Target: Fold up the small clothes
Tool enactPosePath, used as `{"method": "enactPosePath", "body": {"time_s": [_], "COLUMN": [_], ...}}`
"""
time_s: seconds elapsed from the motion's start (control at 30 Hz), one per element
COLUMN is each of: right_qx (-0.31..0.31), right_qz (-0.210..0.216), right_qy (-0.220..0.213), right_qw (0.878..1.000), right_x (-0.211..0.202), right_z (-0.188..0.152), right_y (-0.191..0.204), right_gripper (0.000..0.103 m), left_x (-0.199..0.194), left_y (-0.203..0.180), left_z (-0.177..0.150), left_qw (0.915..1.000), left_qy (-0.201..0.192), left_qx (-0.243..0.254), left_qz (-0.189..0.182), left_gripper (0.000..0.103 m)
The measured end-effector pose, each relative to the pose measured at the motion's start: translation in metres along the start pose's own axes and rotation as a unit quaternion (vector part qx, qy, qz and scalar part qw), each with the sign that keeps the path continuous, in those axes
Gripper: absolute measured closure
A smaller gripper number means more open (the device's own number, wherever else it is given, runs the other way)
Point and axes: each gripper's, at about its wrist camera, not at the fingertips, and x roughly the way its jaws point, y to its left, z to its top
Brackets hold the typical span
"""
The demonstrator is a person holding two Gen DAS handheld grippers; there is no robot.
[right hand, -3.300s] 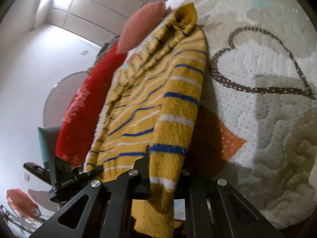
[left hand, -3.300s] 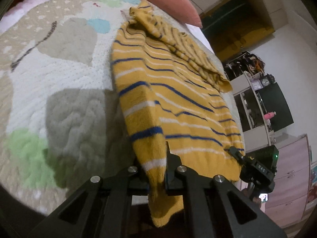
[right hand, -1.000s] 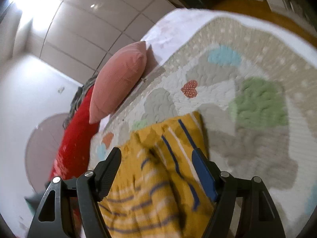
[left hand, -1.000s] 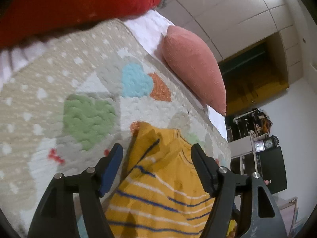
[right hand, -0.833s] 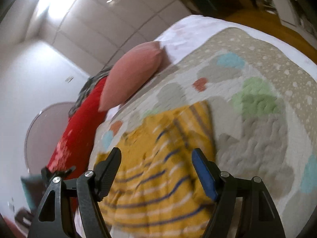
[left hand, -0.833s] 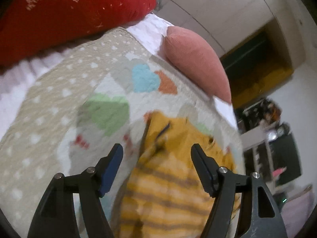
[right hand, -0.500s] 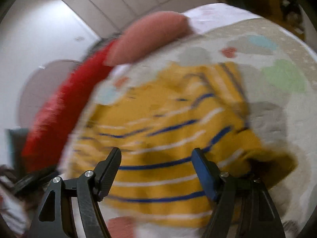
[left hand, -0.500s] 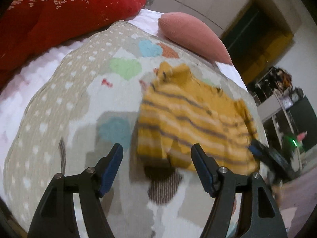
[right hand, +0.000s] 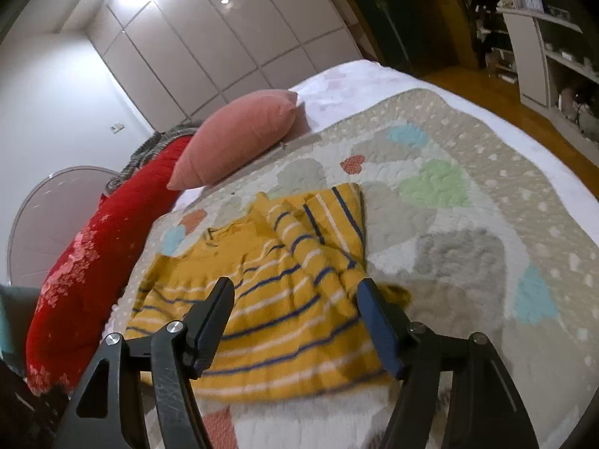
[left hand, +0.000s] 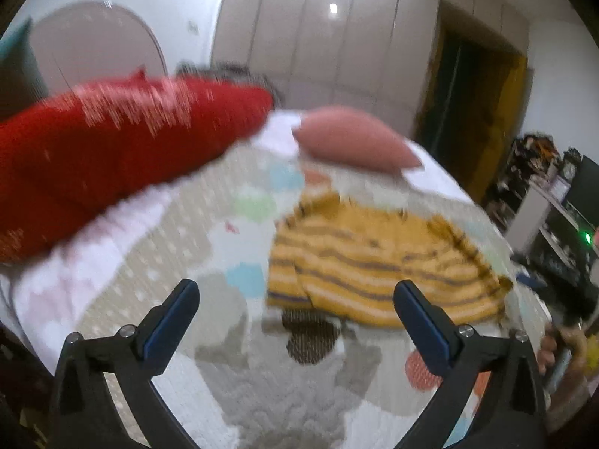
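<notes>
home bedroom: quilted bed (right hand: 486,142), pink pillow (right hand: 239,131), built-in wardrobe (right hand: 209,37).

White panelled wardrobe wall (right hand: 209,41), wooden floor (right hand: 468,86), perhaps shelving (right hand: 543,37) right.

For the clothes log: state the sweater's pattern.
Mustard yellow sweater with navy and white stripes, clearest in the right wrist view.

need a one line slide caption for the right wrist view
Right gripper, jaws opening and empty, above a yellow striped sweater lying on a heart-patterned quilt beside a pink pillow.
</notes>
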Motion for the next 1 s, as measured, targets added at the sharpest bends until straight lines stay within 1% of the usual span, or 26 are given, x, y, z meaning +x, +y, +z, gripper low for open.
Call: {"method": "enactPosePath", "body": {"time_s": [0.03, 0.07, 0.13, 0.23, 0.33, 0.43, 0.6, 0.8, 1.0], "right_qx": [-0.004, -0.01, -0.02, -0.032, -0.027, -0.017, 0.002, 0.012, 0.006], "right_qz": [0.0, -0.002, -0.006, -0.016, -0.016, -0.015, -0.018, -0.021, -0.025], "right_qy": [-0.001, -0.002, -0.002, -0.004, -0.002, 0.001, 0.005, 0.009, 0.016], "right_qw": [1.0, 1.0, 1.0, 0.999, 1.0, 1.0, 1.0, 1.0, 1.0], "right_x": [-0.007, -0.015, -0.024, -0.035, -0.043, -0.049, -0.055, -0.058, -0.054], "right_z": [-0.004, -0.011, -0.022, -0.04, -0.055, -0.066, -0.078, -0.086, -0.091], "right_y": [0.001, 0.003, 0.007, 0.011, 0.009, 0.004, -0.006, -0.012, -0.01], "right_gripper": [0.029, 0.029, 0.029, 0.029, 0.028, 0.028, 0.028, 0.028, 0.028], "left_x": [-0.006, -0.01, -0.015, -0.014, -0.018, -0.025, -0.029, -0.028, -0.021], "left_y": [-0.002, -0.004, -0.008, -0.015, -0.027, -0.039, -0.053, -0.054, -0.055], "left_z": [0.001, 0.002, 0.003, 0.0, -0.007, -0.014, -0.02, -0.024, -0.029], "left_qw": [1.0, 0.9999, 0.9998, 0.9995, 0.9985, 0.9972, 0.9954, 0.9948, 0.9934], "left_qy": [-0.008, -0.007, 0.004, 0.027, 0.044, 0.051, 0.058, 0.069, 0.085], "left_qx": [0.0, -0.001, -0.005, 0.0, 0.015, 0.031, 0.05, 0.047, 0.047], "left_qz": [-0.003, -0.008, -0.02, -0.018, -0.029, -0.044, -0.057, -0.057, -0.062], "left_gripper": [0.0, 0.0, 0.0, 0.0, 0.0, 0.0, 0.0, 0.0, 0.0]}}
